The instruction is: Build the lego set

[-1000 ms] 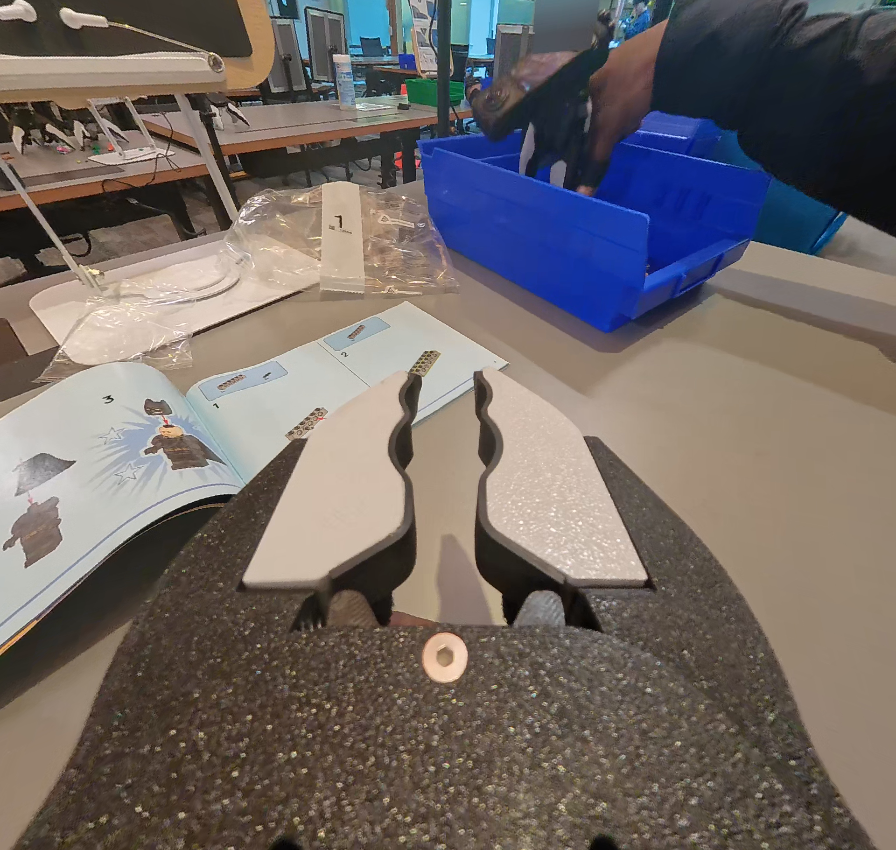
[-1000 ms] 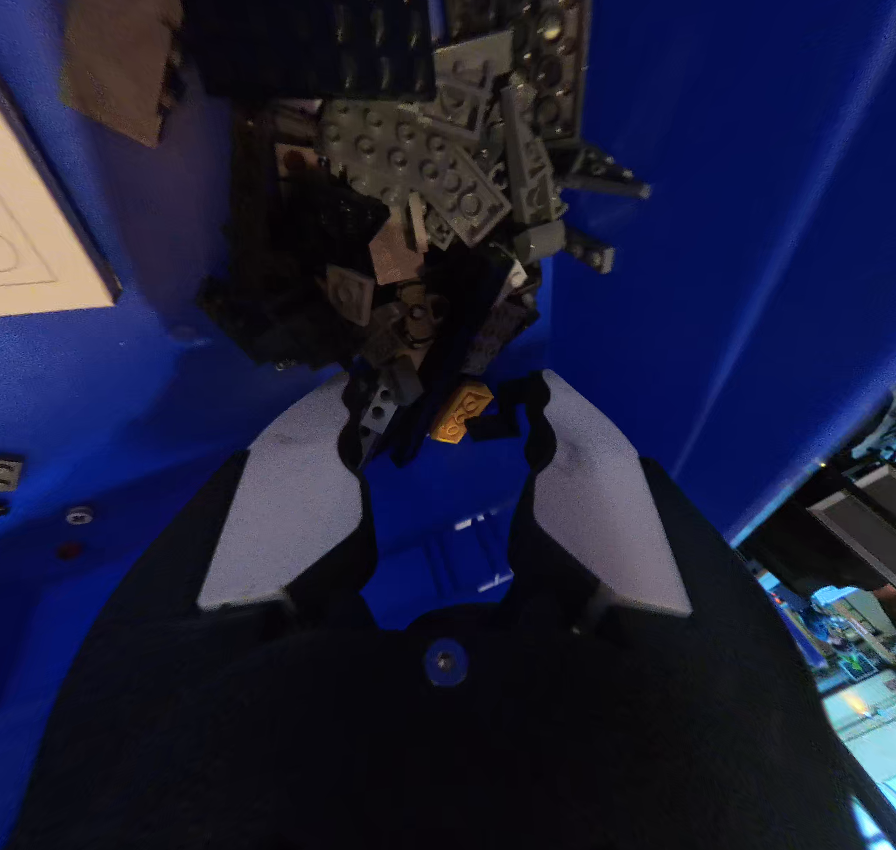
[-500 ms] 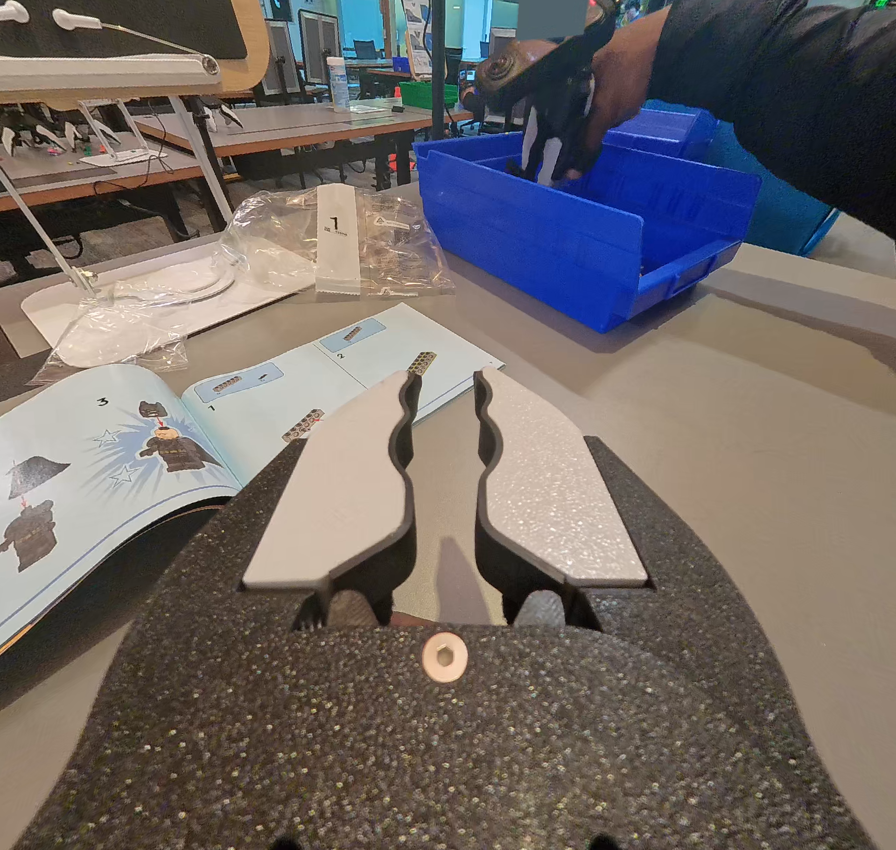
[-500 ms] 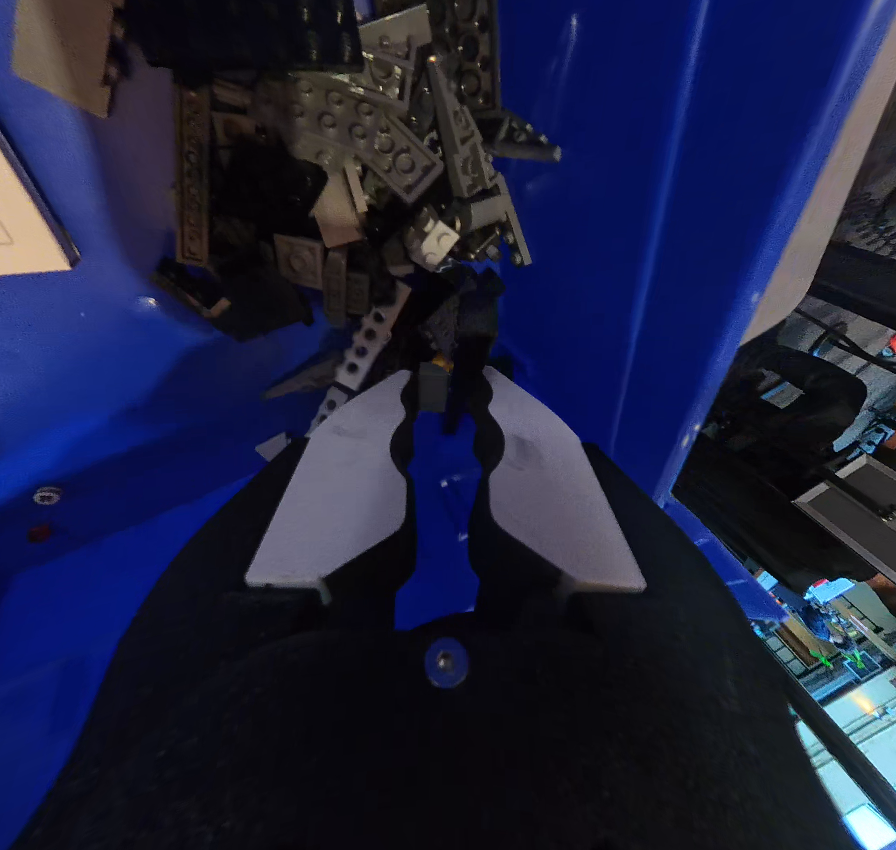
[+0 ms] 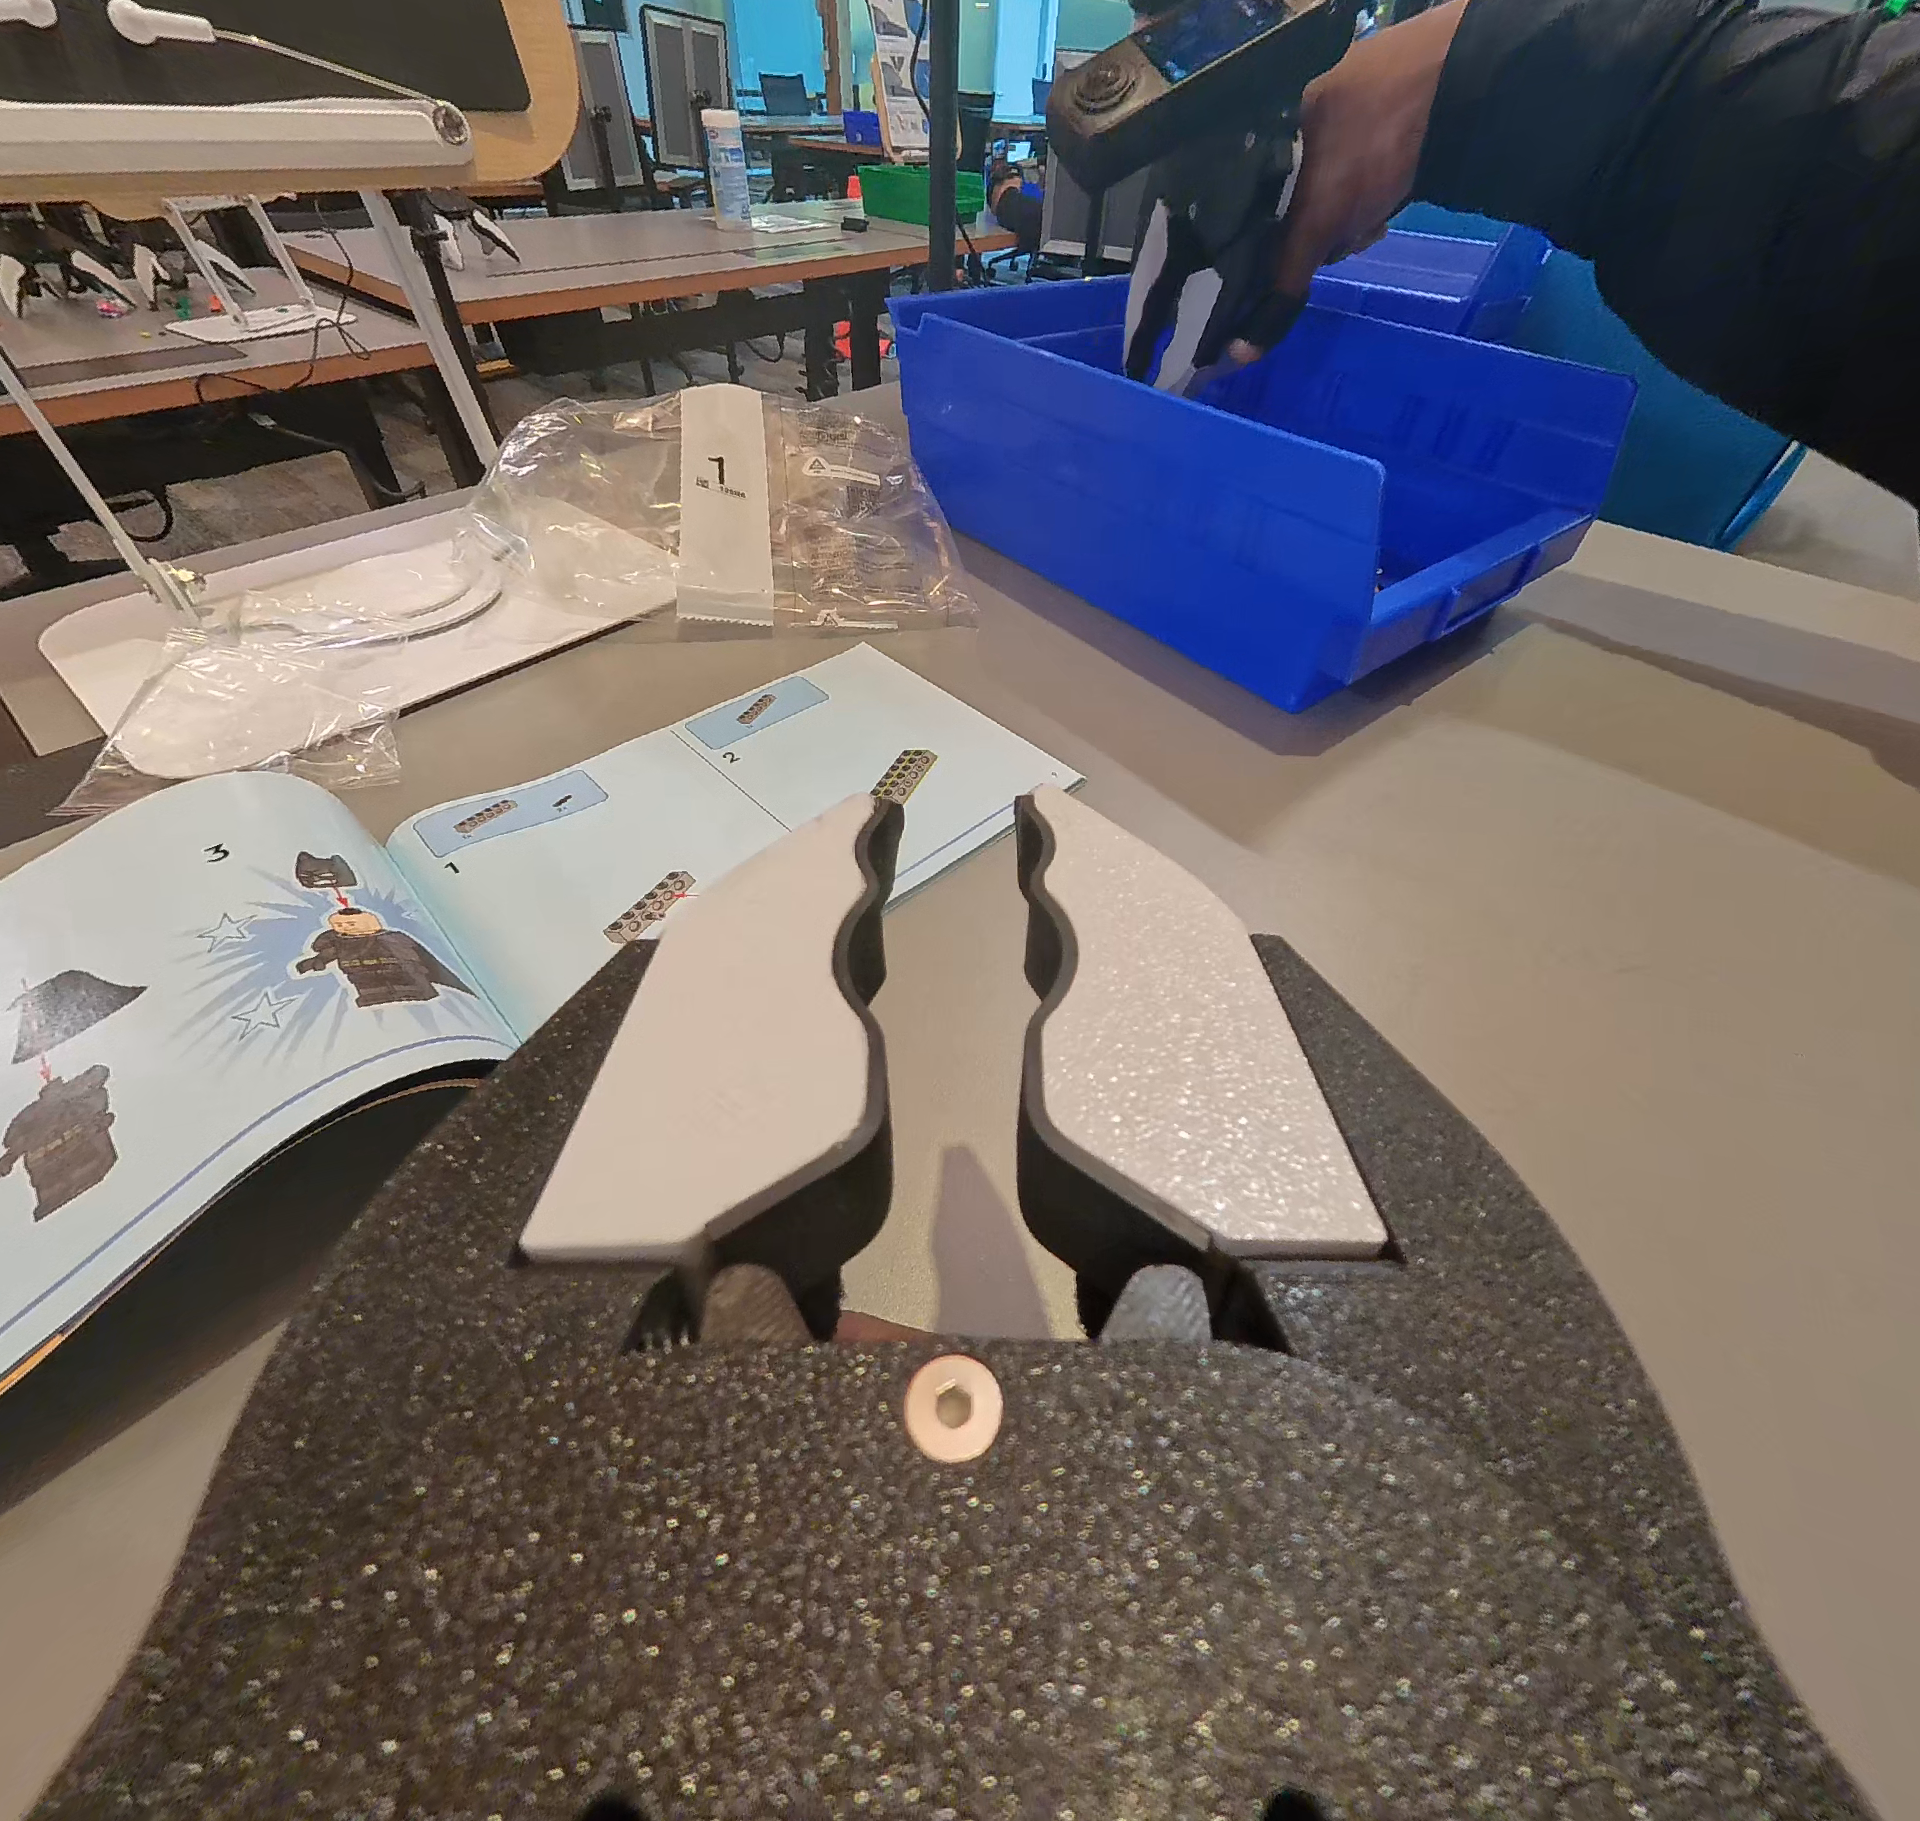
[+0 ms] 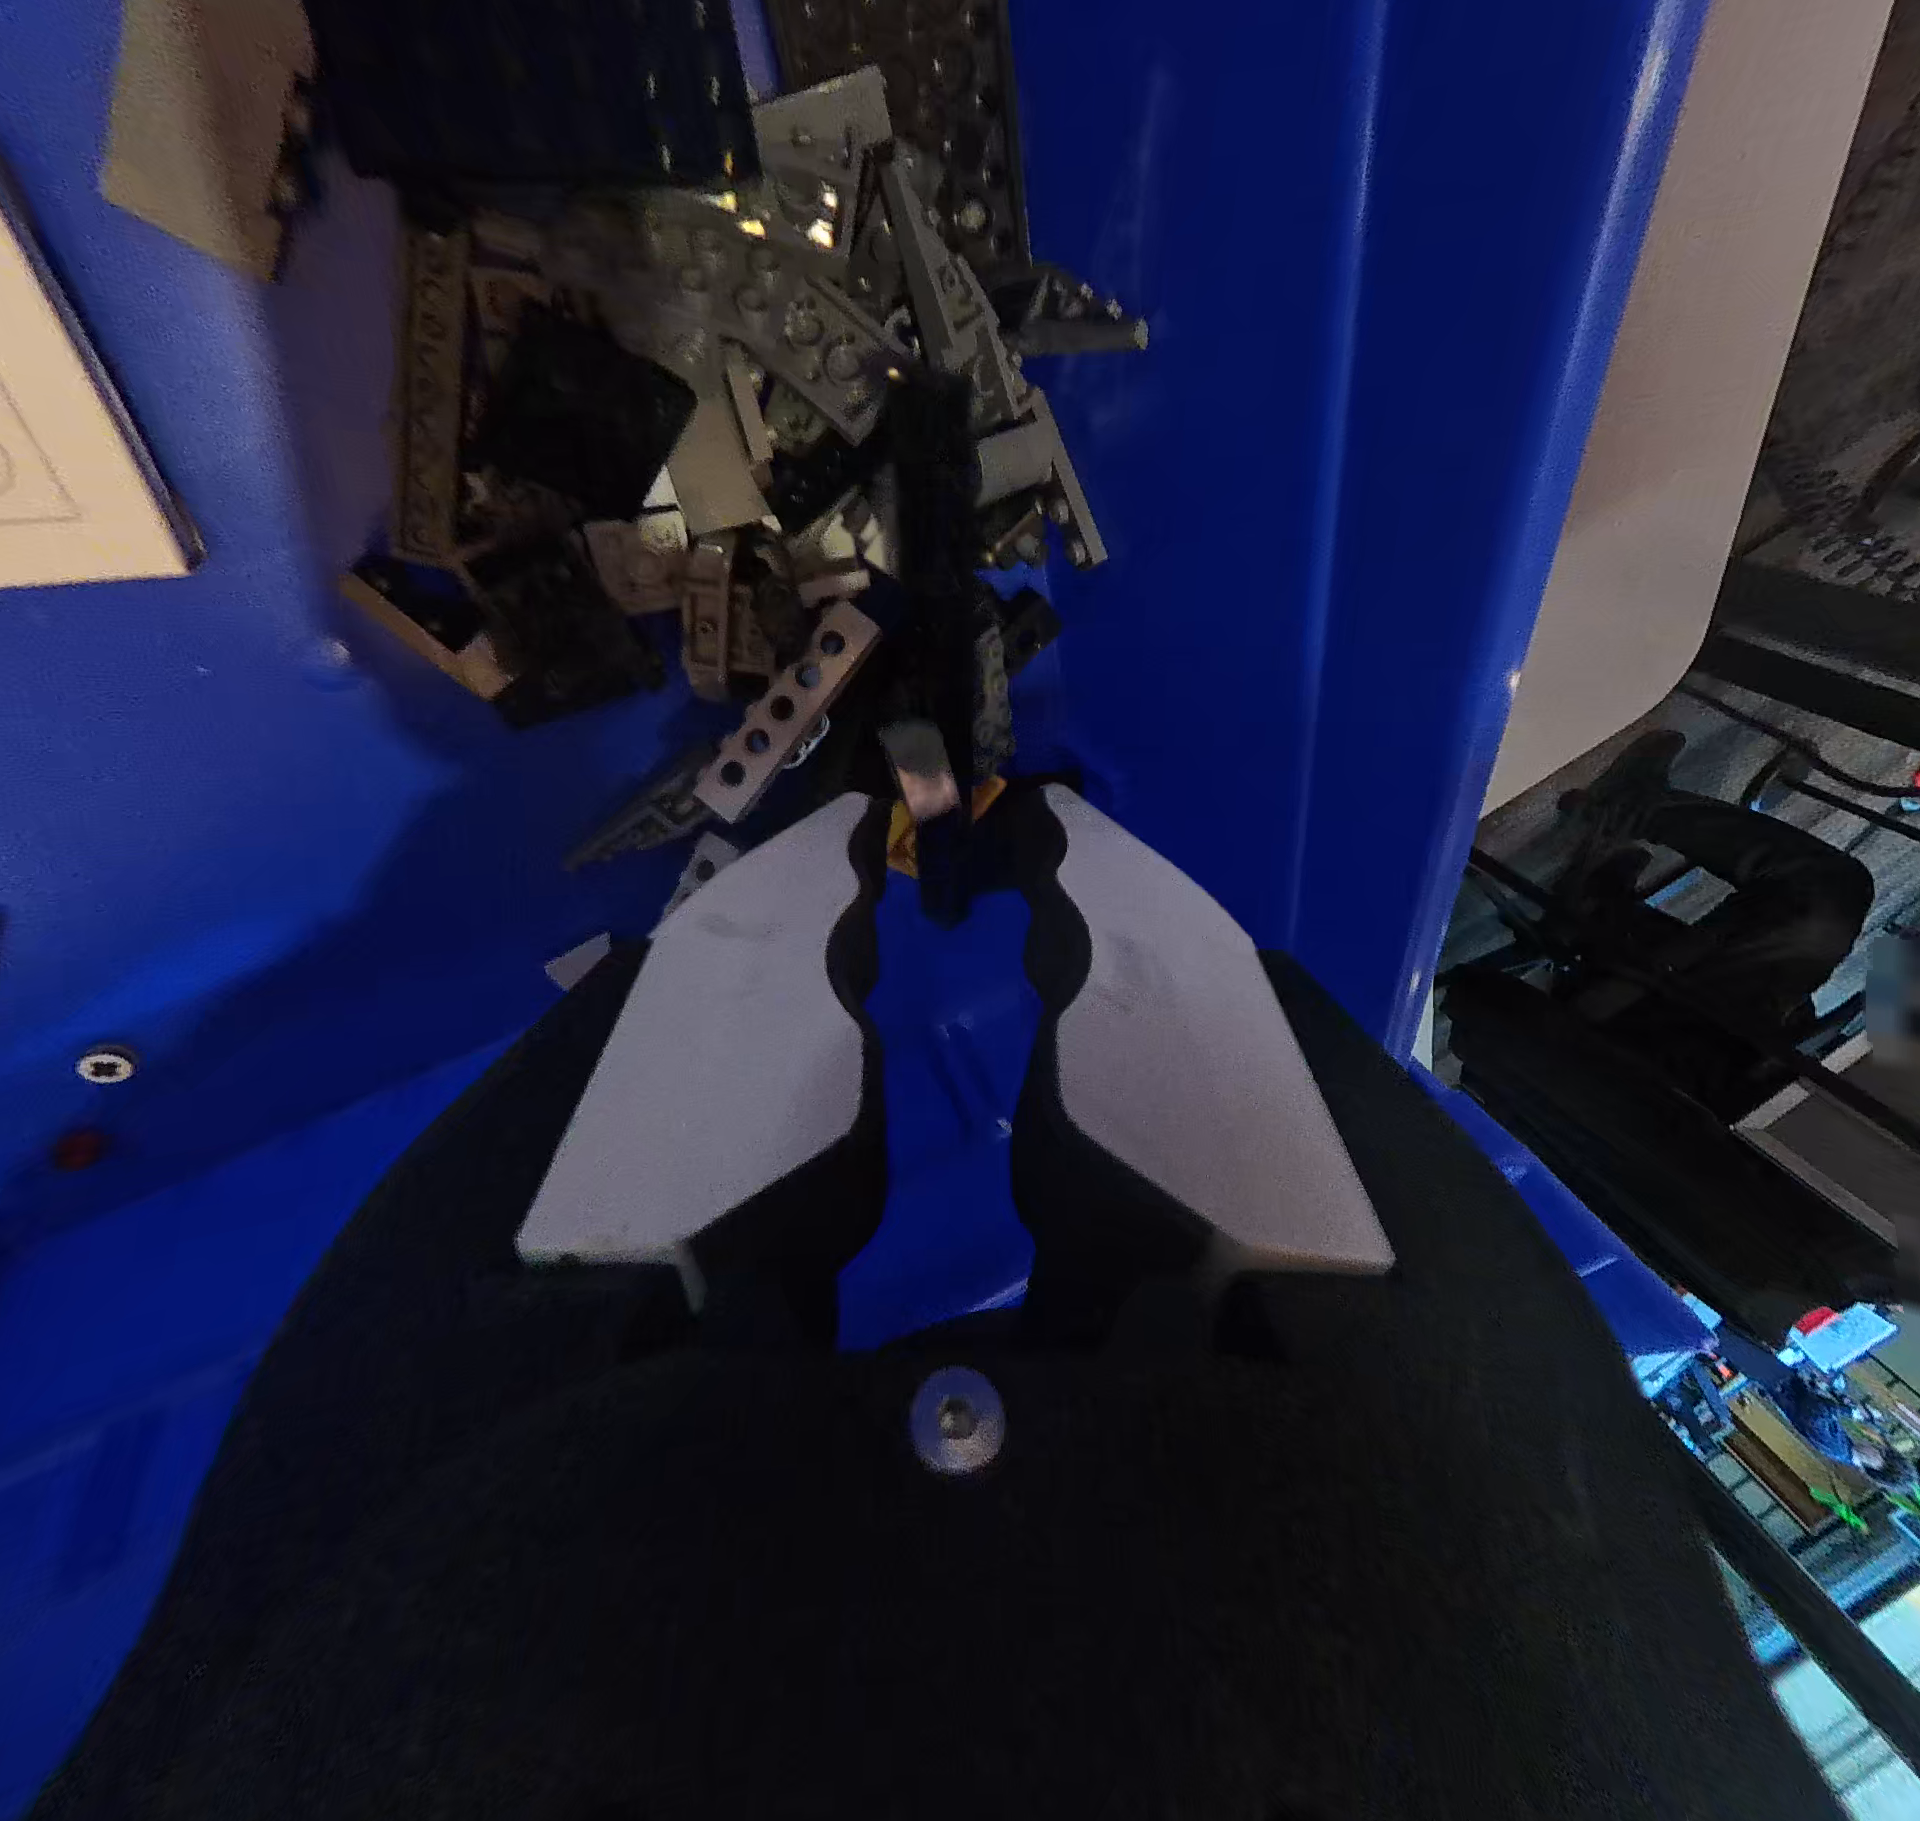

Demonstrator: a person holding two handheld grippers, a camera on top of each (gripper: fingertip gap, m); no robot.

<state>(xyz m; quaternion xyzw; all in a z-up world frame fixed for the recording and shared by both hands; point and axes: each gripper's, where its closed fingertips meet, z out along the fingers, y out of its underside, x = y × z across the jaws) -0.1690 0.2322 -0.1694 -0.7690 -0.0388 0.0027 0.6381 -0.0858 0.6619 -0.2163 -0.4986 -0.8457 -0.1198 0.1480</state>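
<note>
The left claw (image 5: 951,815) hovers slightly spread and bare over the booklet (image 5: 582,836) edge on open bench (image 5: 1455,1044), while the right claw (image 6: 954,821) pinches dark brick pieces (image 6: 940,732) close beside the blue bin (image 6: 1247,421) wall.

Left gripper (image 5: 951,815): speckled black foam body, two pale grey wavy-edged fingers (image 5: 748,1033) with black inner pads, one silver hex screw (image 5: 953,1406). The person's arm wears a black sleeve (image 5: 1704,161).

The blue bin (image 5: 1143,483) is glossy moulded plastic. The bags (image 5: 727,514) are clear crinkled film, the instruction booklet (image 5: 343,930) smooth paper, the table (image 5: 1455,940) matt grey, the building bricks (image 6: 769,337) shiny plastic.
</note>
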